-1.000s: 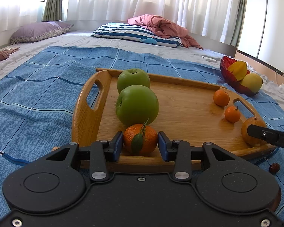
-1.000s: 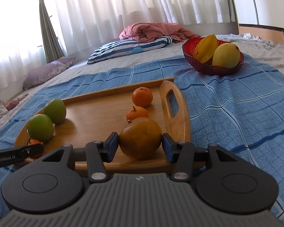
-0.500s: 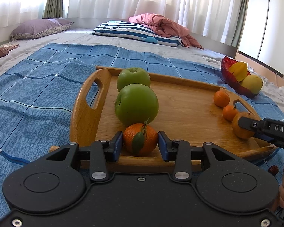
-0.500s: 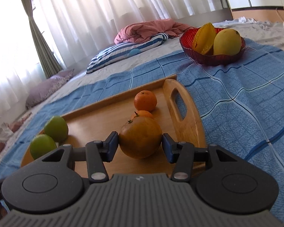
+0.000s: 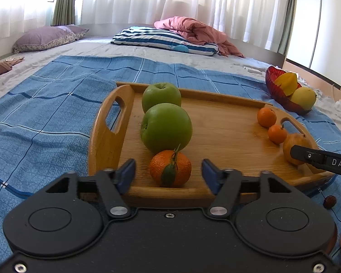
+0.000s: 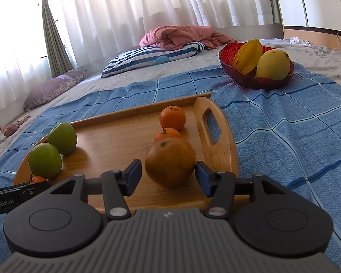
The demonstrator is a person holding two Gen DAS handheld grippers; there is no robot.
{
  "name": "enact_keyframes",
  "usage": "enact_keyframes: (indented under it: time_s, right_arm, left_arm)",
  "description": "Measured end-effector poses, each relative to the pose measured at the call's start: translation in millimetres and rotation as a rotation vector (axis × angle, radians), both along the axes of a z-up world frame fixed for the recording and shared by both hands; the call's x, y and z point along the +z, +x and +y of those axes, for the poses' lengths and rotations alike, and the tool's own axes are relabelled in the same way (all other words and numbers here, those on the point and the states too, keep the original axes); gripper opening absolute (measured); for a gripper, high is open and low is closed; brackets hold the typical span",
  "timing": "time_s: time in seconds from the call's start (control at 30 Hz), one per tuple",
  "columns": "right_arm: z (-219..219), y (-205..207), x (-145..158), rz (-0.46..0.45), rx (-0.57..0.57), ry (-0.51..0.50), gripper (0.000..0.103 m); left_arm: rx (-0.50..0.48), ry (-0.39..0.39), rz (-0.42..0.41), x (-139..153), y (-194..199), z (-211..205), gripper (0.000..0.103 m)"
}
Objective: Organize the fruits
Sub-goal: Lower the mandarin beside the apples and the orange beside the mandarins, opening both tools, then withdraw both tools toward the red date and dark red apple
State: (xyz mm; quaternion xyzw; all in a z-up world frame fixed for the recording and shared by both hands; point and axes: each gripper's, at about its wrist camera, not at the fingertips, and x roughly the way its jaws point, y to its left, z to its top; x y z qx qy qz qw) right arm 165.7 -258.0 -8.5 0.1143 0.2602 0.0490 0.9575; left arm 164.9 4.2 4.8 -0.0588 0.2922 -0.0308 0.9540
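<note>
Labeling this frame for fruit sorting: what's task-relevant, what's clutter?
Job: tray, two apples, mandarins, orange, red bowl with its fruit.

Lying about: pillows, pink quilt, blue cloth, curtains.

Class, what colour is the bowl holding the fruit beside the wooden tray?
Red: the bowl shows best in the right wrist view.
</note>
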Motion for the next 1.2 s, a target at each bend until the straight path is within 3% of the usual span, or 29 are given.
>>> enact_keyframes:
  time_s: [0.43, 0.9, 1.2]
  right_arm:
    - [-0.9, -40.5, 8.5, -0.075, 0.021, -0.023, 0.09]
    - [13.5, -113.3, 4.5, -0.253, 0.113, -0.047, 0.103]
    - [19.7, -123.9, -5.5, -0.251, 0.189, -0.065, 0.103]
  left_arm:
    - [-0.051, -0.02, -0.033, 14.4, -39.2, 2.6, 0.094]
    - [-0.118, 0.017, -0.052, 12.3, -93.7, -2.3, 0.101]
    - [-0.133, 0.064, -0.066, 0.3, -111.2, -8.5, 0.102]
